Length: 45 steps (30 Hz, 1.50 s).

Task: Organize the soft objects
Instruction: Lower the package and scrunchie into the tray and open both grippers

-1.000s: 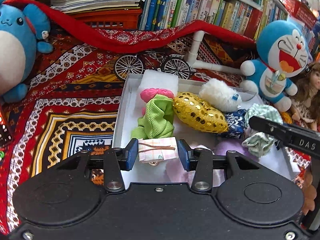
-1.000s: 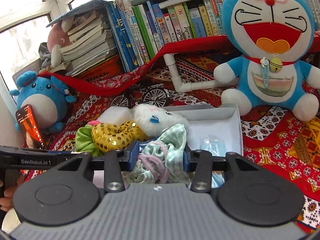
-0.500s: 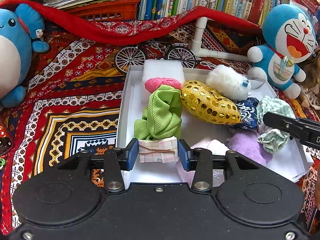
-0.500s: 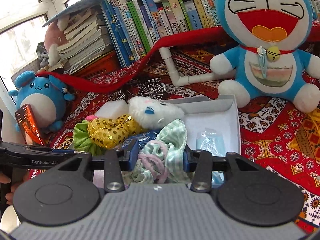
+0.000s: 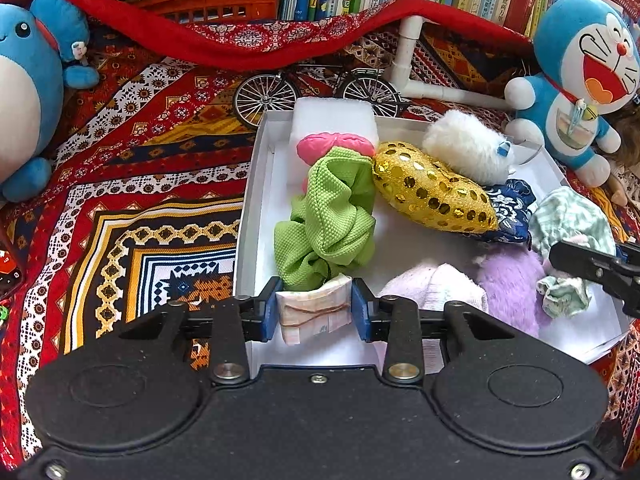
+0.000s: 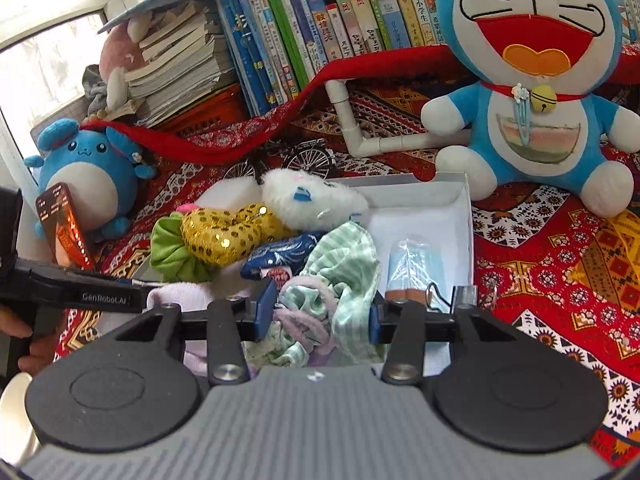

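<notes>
A white shallow box (image 5: pixel 256 184) holds soft things: a green cloth (image 5: pixel 332 216), a gold sequin pouch (image 5: pixel 428 188), a white fluffy toy (image 5: pixel 464 152), a purple fluffy piece (image 5: pixel 508 280). My left gripper (image 5: pixel 316 314) hovers over the box's near left corner. Its jaws are closing, pads pressed on a small pale folded packet (image 5: pixel 314 312) tied with brown string. My right gripper (image 6: pixel 322 314) is over the box's right part. Its jaws are opening, with a bunched green striped cloth (image 6: pixel 340 272) still caught between the pads.
A big Doraemon plush (image 6: pixel 532 80) sits right of the box and a round blue plush (image 5: pixel 24 92) far left. A toy bicycle (image 5: pixel 316 88) and white pipe (image 5: pixel 412 56) lie behind it, before shelved books. A blue mask pack (image 6: pixel 416 264) lies in the box.
The left gripper has tipped slightly downward and its jaws have drawn closer on the pale packet. The right jaws have widened a little around the striped cloth.
</notes>
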Motion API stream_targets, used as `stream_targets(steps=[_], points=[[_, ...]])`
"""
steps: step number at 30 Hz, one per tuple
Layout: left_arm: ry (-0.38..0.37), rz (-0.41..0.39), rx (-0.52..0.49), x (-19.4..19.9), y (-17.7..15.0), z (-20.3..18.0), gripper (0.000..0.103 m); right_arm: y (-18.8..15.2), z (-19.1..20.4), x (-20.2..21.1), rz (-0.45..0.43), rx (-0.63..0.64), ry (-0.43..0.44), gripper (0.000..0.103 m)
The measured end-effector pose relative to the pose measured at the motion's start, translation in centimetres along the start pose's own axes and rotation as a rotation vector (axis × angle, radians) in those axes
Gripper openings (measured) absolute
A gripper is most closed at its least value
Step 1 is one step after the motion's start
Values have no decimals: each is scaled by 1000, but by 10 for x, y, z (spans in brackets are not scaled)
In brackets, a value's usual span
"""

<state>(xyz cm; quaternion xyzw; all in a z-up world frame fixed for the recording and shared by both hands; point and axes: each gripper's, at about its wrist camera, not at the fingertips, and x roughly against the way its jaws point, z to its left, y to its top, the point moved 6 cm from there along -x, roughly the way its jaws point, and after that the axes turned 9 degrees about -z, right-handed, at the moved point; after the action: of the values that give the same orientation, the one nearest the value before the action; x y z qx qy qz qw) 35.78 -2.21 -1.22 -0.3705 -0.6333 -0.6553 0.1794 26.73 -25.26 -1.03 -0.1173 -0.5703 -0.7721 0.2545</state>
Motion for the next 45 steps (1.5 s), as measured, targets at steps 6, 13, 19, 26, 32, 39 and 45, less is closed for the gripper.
stream_targets(steps=[6,13,19,26,32,39,45], points=[[-2,2,1,0,1,0,36,-10,0,-1,38,-5,8,53],[-12,-5,21,6,3,2,40,-15,1,-1,52,5,6,53],[3,-21,9,11,5,0,49,-16,2,0,55,15,-6,67],[-9,-37,29,22,8,3,56,-14,4,7,47,27,-10,81],[-7,-76,10,37,11,-3,73,-7,8,18,17,49,-16,90],[1,-113,-6,56,11,-4,75,-3,8,32,-28,50,-22,102],[3,-165,12,79,11,0,81,3,8,45,-75,65,-32,103]])
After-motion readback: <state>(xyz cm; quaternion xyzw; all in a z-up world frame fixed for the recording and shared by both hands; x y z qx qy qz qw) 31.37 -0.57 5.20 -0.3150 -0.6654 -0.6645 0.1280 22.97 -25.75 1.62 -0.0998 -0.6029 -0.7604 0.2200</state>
